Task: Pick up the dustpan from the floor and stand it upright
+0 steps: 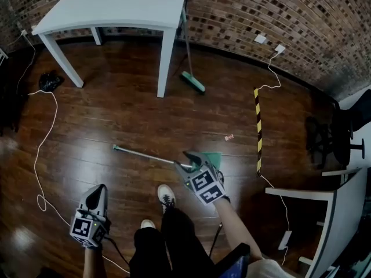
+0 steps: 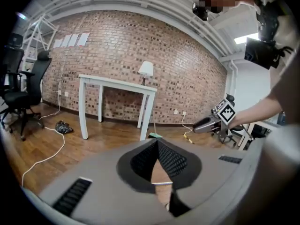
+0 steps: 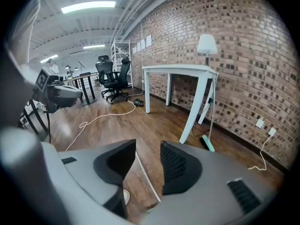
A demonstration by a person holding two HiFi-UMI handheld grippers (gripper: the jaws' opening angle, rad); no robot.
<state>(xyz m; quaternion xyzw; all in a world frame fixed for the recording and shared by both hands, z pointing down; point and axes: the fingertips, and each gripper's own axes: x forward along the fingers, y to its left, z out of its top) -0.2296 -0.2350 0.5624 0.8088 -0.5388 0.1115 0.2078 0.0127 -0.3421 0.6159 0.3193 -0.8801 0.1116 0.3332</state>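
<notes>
The dustpan (image 1: 213, 155) is seen lying flat on the wooden floor (image 1: 116, 109), its teal pan to the right in the head view and its long thin handle (image 1: 145, 155) stretched out to the left. The right tool (image 1: 188, 155) is held low over the pan end of the handle. In the right gripper view its jaws are shown wide apart, and the handle (image 3: 146, 177) is seen as a pale line on the floor in the gap between them, with neither pad pressed on it. Whether the tool touches the dustpan cannot be told. The left tool (image 1: 98, 190) is held well apart from the dustpan, near the bottom left of the head view. In its own view the jaws are seen together at the tips, with nothing caught between them. A shoe (image 1: 166, 196) of the person is planted just below the handle. Farther off, a broom (image 1: 194, 81) is leaned at a white table (image 1: 116, 7) by the brick wall (image 1: 261, 10). A white cable (image 1: 40, 155) is trailed across the floor on the left, and a yellow-and-black strip (image 1: 258, 129) is laid on the right.
</notes>
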